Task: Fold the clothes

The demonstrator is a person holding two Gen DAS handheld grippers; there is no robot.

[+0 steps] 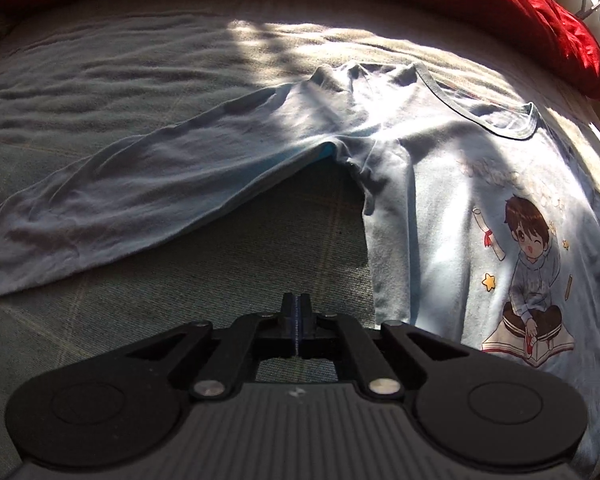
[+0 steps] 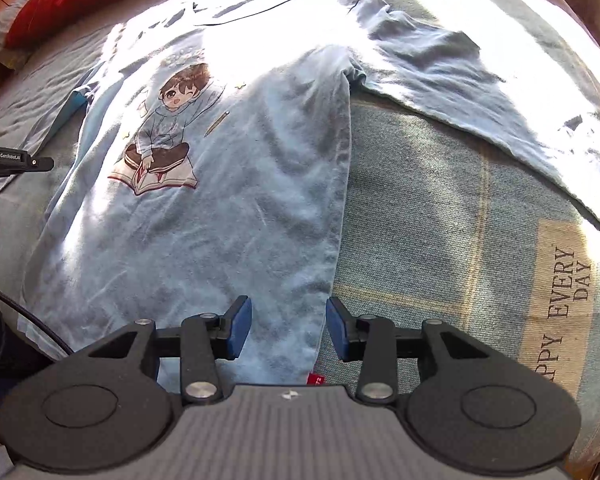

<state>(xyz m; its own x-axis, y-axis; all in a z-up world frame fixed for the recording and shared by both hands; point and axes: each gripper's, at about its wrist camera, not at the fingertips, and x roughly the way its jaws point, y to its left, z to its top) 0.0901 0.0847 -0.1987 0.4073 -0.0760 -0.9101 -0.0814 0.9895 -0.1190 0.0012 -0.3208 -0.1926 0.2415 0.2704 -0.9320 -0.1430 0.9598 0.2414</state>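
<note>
Bedspread (image 2: 440, 208) bears flat shirt (image 2: 220, 220) — right gripper (image 2: 287, 330) agape.

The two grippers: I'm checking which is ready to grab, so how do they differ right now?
The left gripper is shut and empty, over bare blanket beside the shirt. The right gripper is open, over the shirt's lower edge. Neither holds anything.
</note>
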